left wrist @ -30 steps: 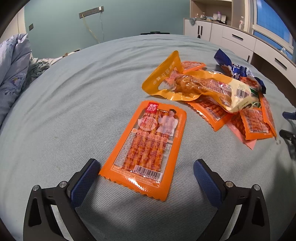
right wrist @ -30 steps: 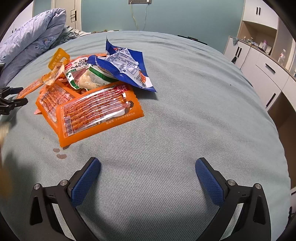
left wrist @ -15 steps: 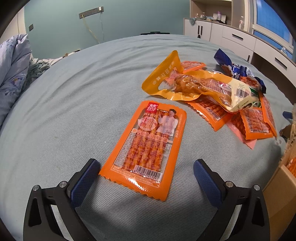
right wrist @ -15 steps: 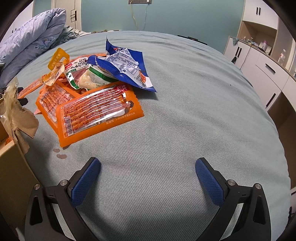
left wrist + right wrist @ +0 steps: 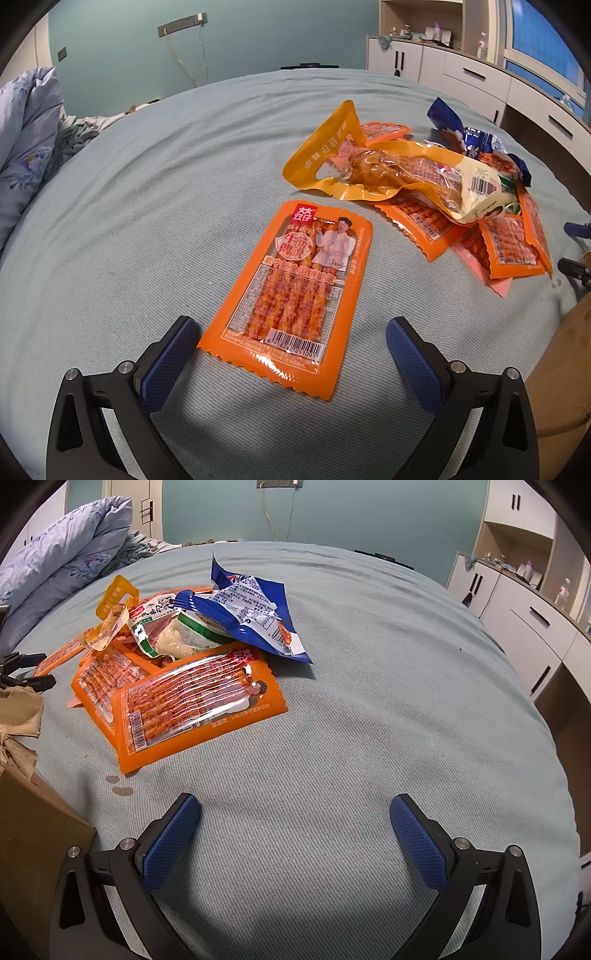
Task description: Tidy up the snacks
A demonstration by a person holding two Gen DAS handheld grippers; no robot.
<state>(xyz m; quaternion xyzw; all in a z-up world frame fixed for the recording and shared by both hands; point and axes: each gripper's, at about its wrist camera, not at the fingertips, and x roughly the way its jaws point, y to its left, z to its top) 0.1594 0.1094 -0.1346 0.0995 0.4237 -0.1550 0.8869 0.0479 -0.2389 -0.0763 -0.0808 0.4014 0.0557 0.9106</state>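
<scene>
Two grippers, left [image 5: 291, 345] and right [image 5: 295, 823], hover spread wide and empty over a pale blue bedspread [image 5: 369, 701]. One orange packet [image 5: 291, 273] lies alone before the left; the snack pile [image 5: 184, 657] sits beside a cardboard box [image 5: 33, 812]. Teal wall [image 5: 369, 513], white cabinets [image 5: 535, 616] behind.

Your left gripper [image 5: 291, 350] hovers wide open over the bed [image 5: 129, 240], an orange snack packet [image 5: 295, 288] flat between its fingers. Beyond, to the right, a snack pile [image 5: 443, 192] with a yellow pouch [image 5: 388, 173] on top. Cardboard box [image 5: 565, 369] at right edge.
</scene>
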